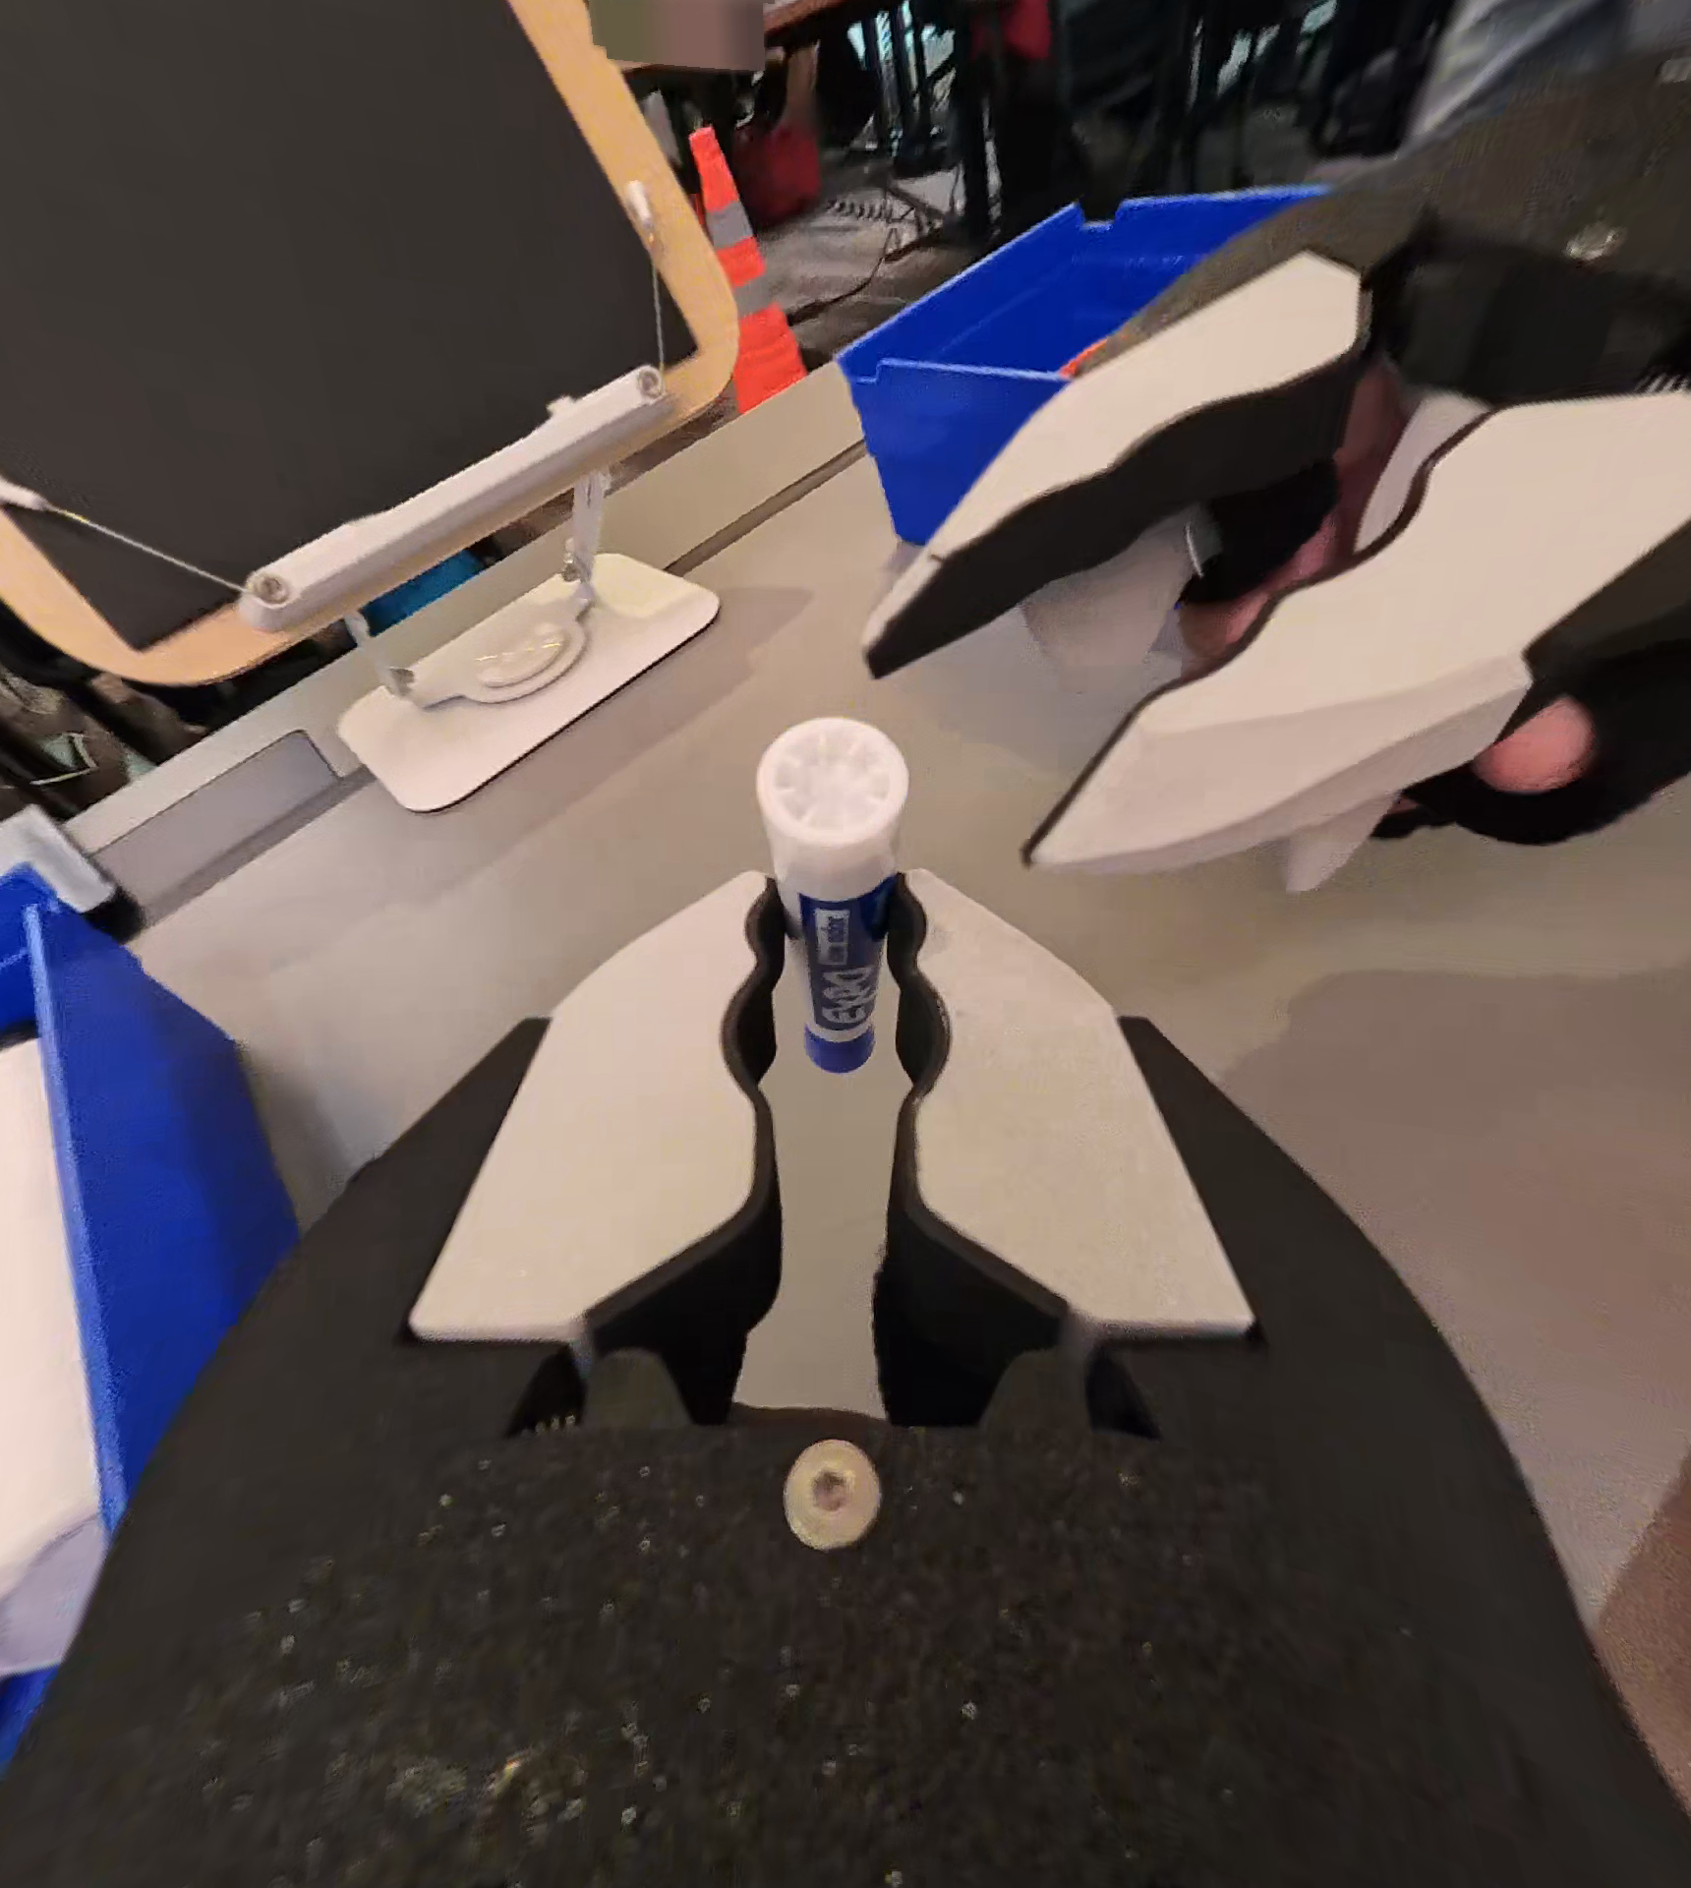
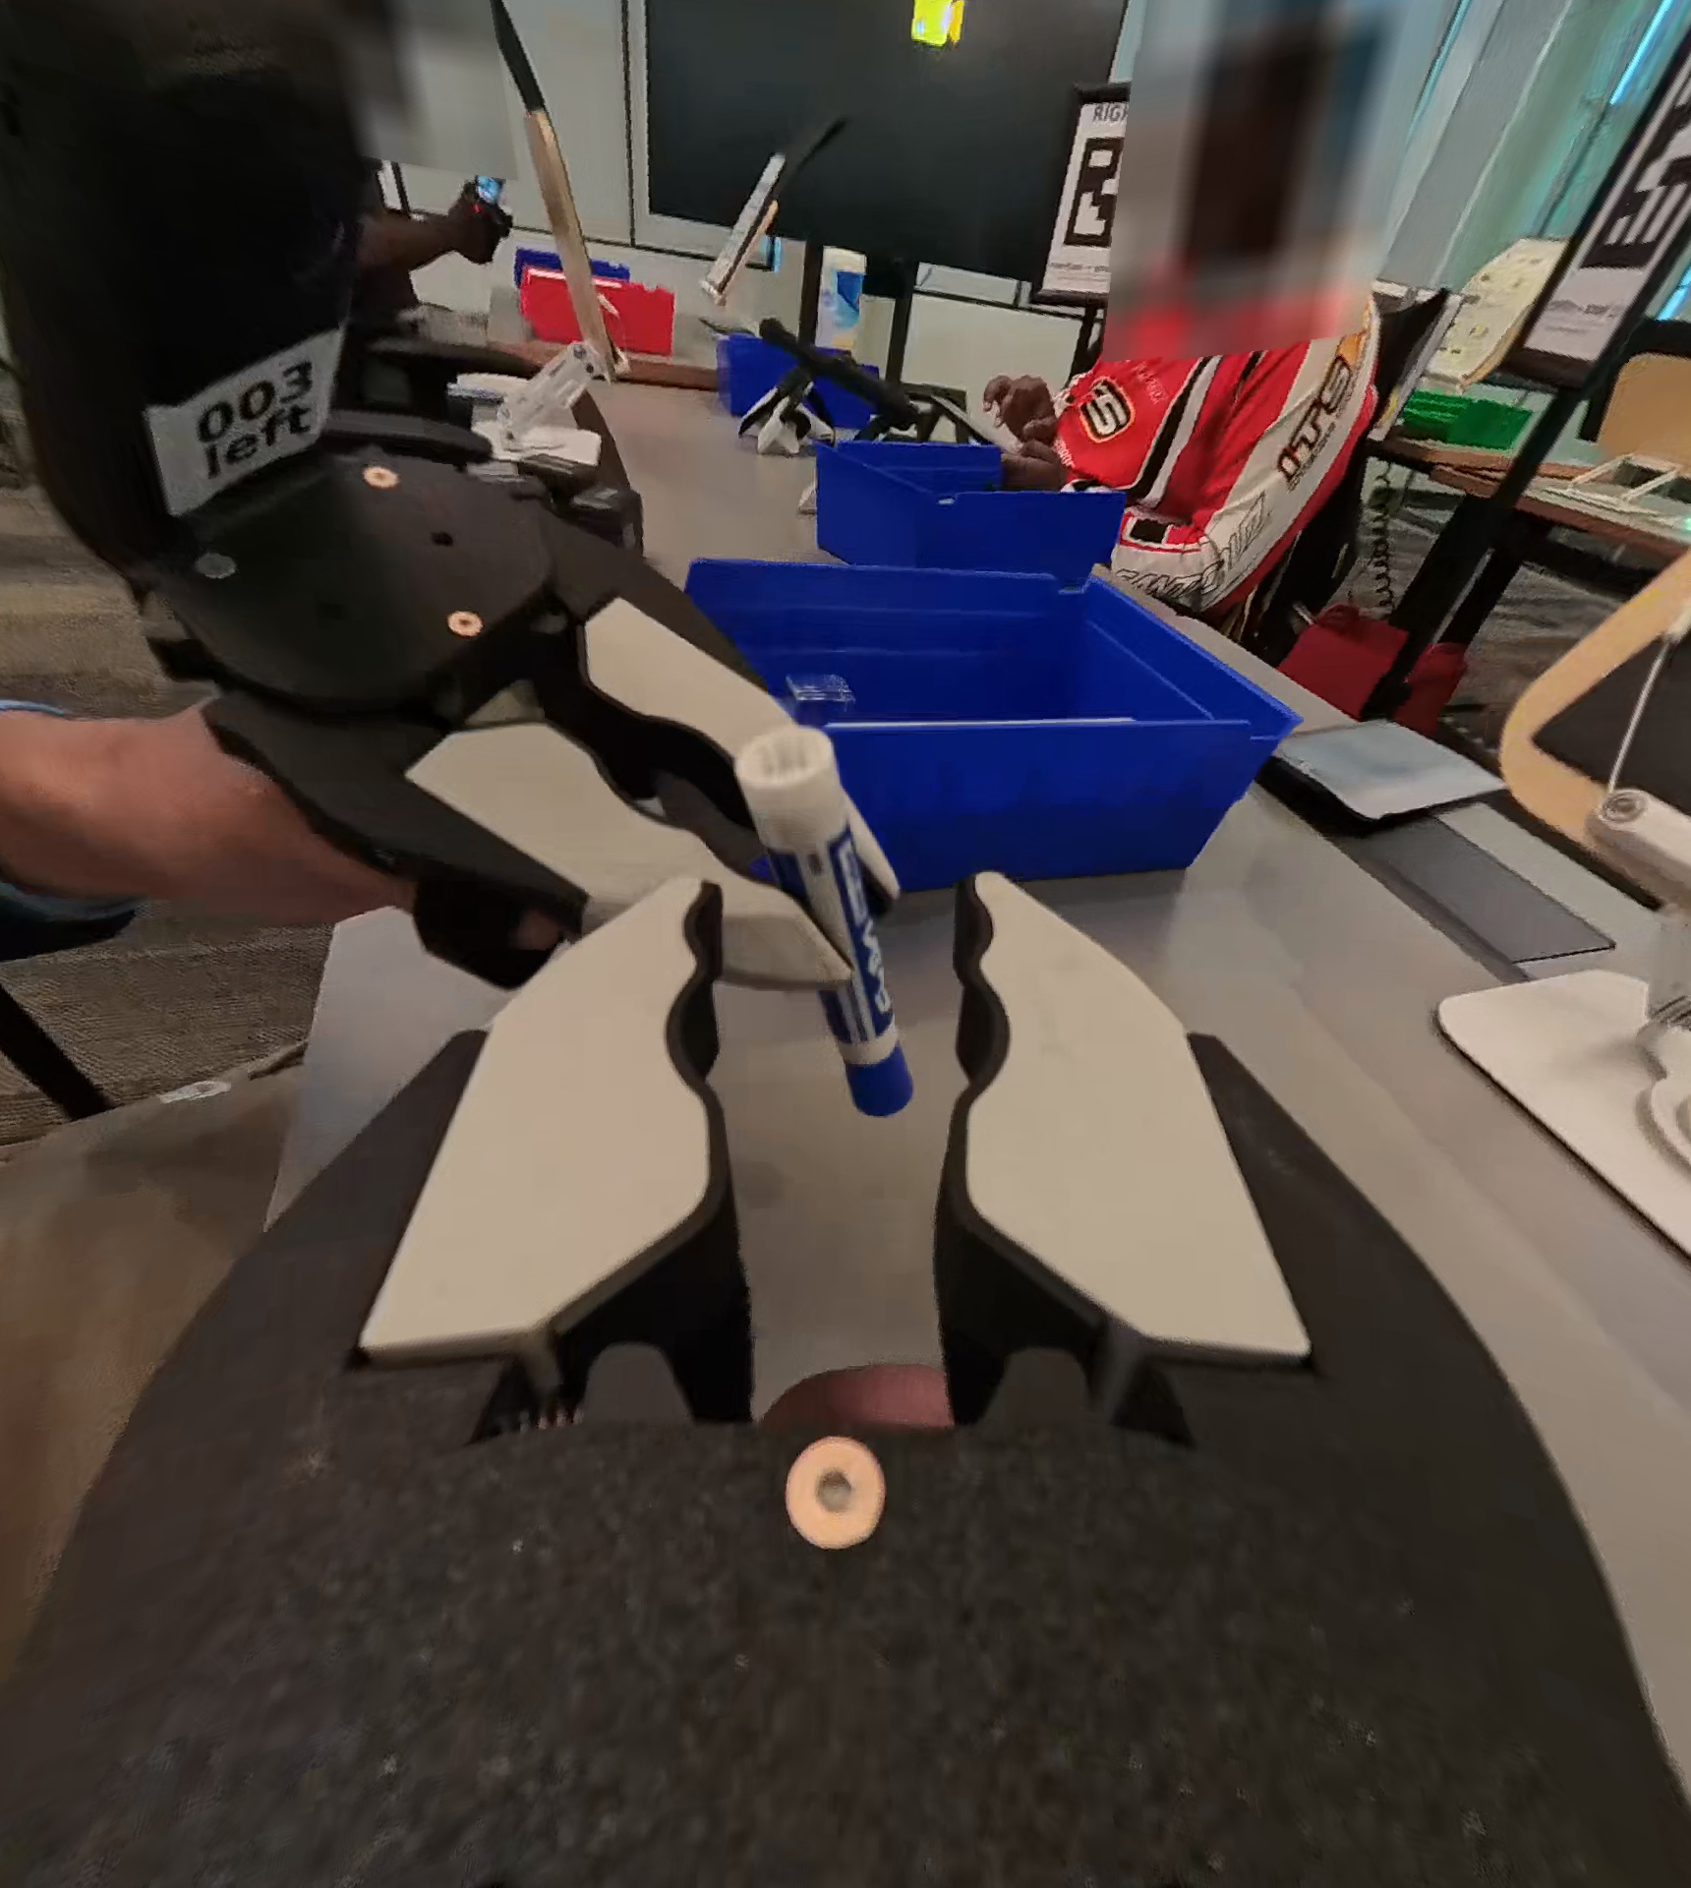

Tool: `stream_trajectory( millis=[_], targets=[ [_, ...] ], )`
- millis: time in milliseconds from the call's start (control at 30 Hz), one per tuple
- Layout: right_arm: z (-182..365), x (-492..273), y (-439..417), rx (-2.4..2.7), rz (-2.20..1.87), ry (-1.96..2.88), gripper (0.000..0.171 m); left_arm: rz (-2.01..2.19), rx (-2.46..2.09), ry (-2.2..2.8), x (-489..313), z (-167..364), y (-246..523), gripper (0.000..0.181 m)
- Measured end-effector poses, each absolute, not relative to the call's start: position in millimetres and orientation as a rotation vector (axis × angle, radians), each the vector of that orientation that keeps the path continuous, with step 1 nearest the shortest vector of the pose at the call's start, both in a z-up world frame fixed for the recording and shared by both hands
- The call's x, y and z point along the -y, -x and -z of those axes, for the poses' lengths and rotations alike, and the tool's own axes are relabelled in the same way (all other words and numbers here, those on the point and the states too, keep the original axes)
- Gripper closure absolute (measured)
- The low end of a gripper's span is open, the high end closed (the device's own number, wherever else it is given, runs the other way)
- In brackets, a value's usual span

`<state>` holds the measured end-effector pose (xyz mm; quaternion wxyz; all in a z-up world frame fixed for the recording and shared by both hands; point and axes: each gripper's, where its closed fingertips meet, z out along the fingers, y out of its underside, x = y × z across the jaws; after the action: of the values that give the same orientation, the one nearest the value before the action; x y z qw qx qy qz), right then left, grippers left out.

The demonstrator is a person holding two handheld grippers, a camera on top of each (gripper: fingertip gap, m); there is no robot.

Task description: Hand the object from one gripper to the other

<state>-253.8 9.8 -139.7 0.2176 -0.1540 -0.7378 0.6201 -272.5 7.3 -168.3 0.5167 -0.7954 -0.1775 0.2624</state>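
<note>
The white-bodied, blue-capped plastic marker (image 1: 831,899) sat pinched in the left gripper (image 1: 833,909); the right gripper (image 2: 836,919), spread wide and empty, risked knocking it loose by closing off-centre.

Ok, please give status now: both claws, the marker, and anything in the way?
Left claw shut on marker, held upright above table. Right claw open, close to marker, not gripping. Nothing between them.
</note>
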Motion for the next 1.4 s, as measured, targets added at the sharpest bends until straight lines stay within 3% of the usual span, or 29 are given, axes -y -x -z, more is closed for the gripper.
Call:
stream_trajectory(
  millis=[167,300,600,667,900,1100,1400],
  targets=[
    [141,7,254,2.025,-1.737,0.454,0.135,-0.77,0.419,1.994,-5,179,276,0.162],
    [148,13,258,2.031,-1.714,0.496,0.15,-0.851,0.394,2.031,-5,183,276,0.162],
    [155,6,265,2.051,-1.73,0.573,0.151,-0.832,0.415,2.019,-5,190,276,0.162],
    [152,-6,273,2.024,-1.791,0.653,0.151,-0.818,0.428,1.995,-2,191,276,0.145],
    [121,-51,282,1.809,-2.451,0.959,0.152,-0.504,0.451,1.796,6,180,264,0.134],
    [108,-61,275,1.48,-3.204,1.182,0.152,-0.547,0.232,1.687,2,155,246,0.143],
    [129,-42,279,1.261,-3.439,1.458,0.152,-0.645,0.118,1.645,4,141,233,0.161]
  ],
)
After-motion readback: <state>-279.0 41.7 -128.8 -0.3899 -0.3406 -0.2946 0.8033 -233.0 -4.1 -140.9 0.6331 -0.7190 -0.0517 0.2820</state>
